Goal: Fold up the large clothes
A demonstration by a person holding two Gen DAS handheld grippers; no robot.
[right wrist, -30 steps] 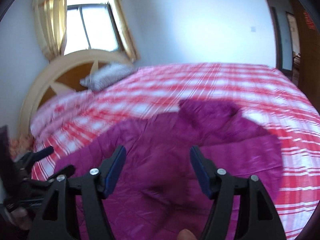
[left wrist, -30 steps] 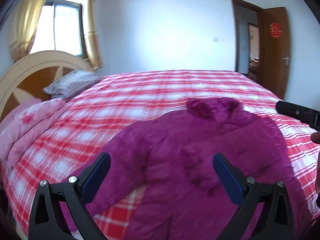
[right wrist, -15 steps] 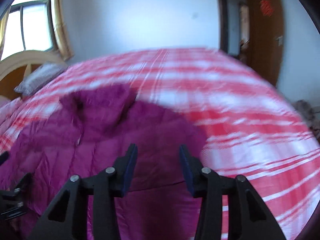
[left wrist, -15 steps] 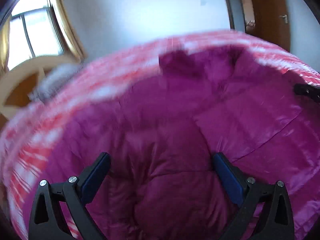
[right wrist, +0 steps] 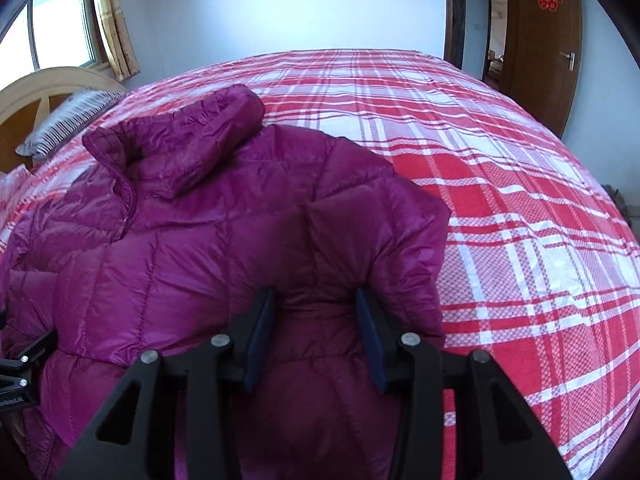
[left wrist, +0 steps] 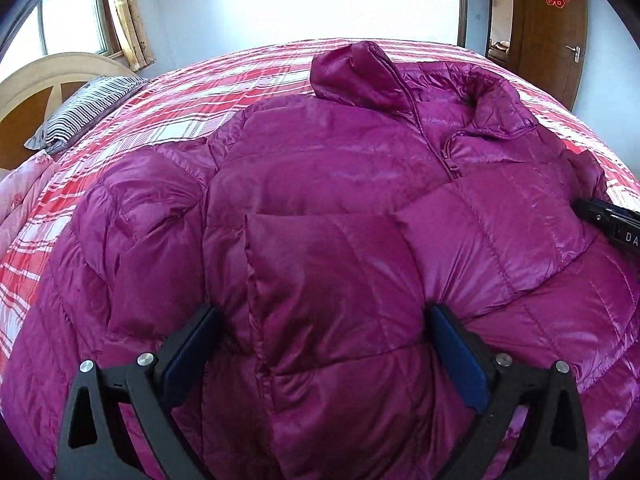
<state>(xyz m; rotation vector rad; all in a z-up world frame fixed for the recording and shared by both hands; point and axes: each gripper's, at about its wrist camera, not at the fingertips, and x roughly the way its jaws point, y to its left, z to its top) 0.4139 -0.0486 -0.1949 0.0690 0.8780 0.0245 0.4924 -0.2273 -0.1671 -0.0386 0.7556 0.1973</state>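
So far the purple jacket (left wrist: 320, 184) lies spread on the bed (right wrist: 500, 184), sleeves crossed over its front and collar toward the far side; no body fold shows yet. The left gripper (left wrist: 320, 352) has its fingers spread wide over a padded sleeve. The right gripper (right wrist: 316, 332), fingers just closing, brackets a bunch of fabric at the jacket's edge; whether they pinch it I cannot tell.

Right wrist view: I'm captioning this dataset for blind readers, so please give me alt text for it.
A shiny magenta puffer jacket lies spread on a bed with a red and white plaid cover, and the right gripper, seen from behind, has a bulge of the jacket's edge between its fingers. A headboard, striped pillow and window are at left, a wooden door at right.
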